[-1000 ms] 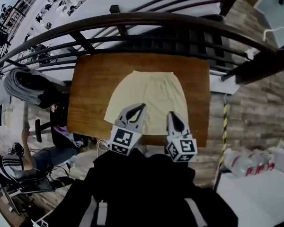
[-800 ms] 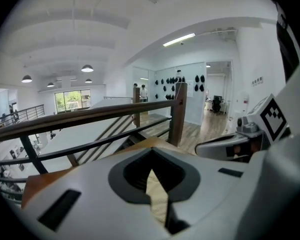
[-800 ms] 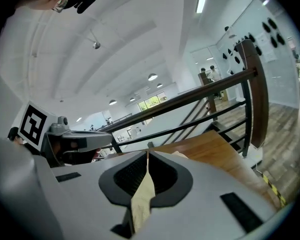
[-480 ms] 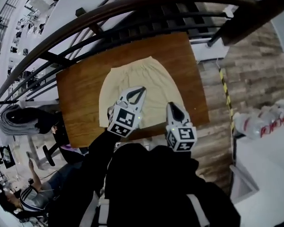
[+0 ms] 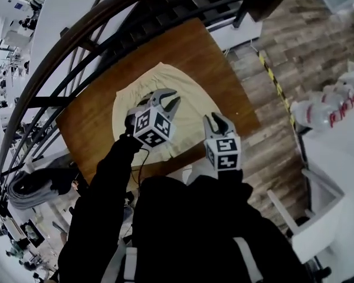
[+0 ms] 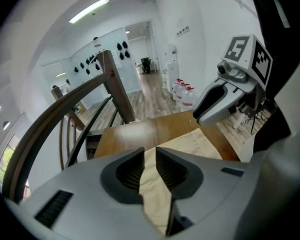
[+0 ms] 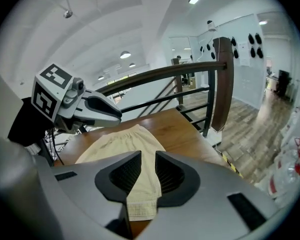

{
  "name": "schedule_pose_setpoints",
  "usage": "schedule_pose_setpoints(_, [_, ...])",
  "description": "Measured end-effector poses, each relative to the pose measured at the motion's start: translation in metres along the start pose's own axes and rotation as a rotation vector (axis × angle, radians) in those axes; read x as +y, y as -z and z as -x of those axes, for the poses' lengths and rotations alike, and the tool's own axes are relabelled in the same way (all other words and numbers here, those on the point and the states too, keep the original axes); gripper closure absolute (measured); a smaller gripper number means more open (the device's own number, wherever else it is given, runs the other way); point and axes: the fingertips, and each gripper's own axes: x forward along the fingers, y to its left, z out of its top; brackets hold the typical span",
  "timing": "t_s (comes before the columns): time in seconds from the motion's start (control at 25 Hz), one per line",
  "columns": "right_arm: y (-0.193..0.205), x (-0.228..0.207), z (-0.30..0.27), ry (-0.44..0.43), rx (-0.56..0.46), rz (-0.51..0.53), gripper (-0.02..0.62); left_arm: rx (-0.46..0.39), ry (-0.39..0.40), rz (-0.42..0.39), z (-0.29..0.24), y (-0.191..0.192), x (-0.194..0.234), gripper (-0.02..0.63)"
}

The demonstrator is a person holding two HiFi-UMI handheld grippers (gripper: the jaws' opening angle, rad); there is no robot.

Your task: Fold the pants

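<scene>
Pale yellow pants (image 5: 192,96) lie flat on the brown wooden table (image 5: 91,128), waistband at the far end. My left gripper (image 5: 167,98) hovers over the pants' near left part, and its jaws are opening with nothing between them; cloth (image 6: 190,144) shows through the gap (image 6: 150,156). My right gripper (image 5: 219,121) hangs over the near right hem, its jaws also opening and empty. In the right gripper view the hem (image 7: 140,206) lies below the gap (image 7: 148,159), with the left gripper (image 7: 97,111) off to the left.
A dark curved wooden railing (image 5: 76,46) runs along the table's far and left sides. Packs of water bottles (image 5: 330,102) stand on the plank floor at right, beside a white tabletop (image 5: 342,158). Yellow-black tape (image 5: 274,84) crosses the floor. A cable (image 5: 143,158) hangs near the front edge.
Both grippers have come down and forward over the pants' near end. The left one has rolled, and both pairs of jaws have parted. The head view has swung round.
</scene>
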Motion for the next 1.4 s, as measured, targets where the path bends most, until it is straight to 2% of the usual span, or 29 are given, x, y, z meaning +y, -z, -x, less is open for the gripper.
schedule_pose_setpoints(0.2, [0.017, -0.017, -0.016, 0.062, 0.077, 0.033, 0.505, 0.077, 0.058, -0.152, -0.030, 0.016, 0.011, 0.541])
schedule_pose_setpoints(0.44, [0.030, -0.034, -0.040, 0.120, 0.155, 0.120, 0.491, 0.140, 0.092, -0.383, -0.063, 0.030, 0.023, 0.534])
schedule_pose_setpoints(0.6, [0.040, -0.058, -0.052, 0.177, 0.204, 0.135, 0.491, 0.188, 0.097, -0.549, -0.091, 0.035, 0.031, 0.532])
schedule_pose_setpoints(0.68, [0.046, -0.068, -0.056, 0.193, 0.228, 0.134, 0.491, 0.222, 0.104, -0.606, -0.105, 0.043, 0.038, 0.534])
schedule_pose_setpoints(1.04, [0.077, -0.088, -0.072, 0.197, 0.333, 0.159, 0.491, 0.268, 0.149, -0.731, -0.143, 0.053, 0.057, 0.532])
schedule_pose_setpoints(1.2, [0.089, -0.089, -0.084, 0.171, 0.389, 0.174, 0.491, 0.286, 0.197, -0.797, -0.161, 0.061, 0.059, 0.534])
schedule_pose_setpoints(1.4, [0.092, -0.088, -0.091, 0.139, 0.465, 0.181, 0.491, 0.318, 0.292, -0.836, -0.176, 0.071, 0.065, 0.534])
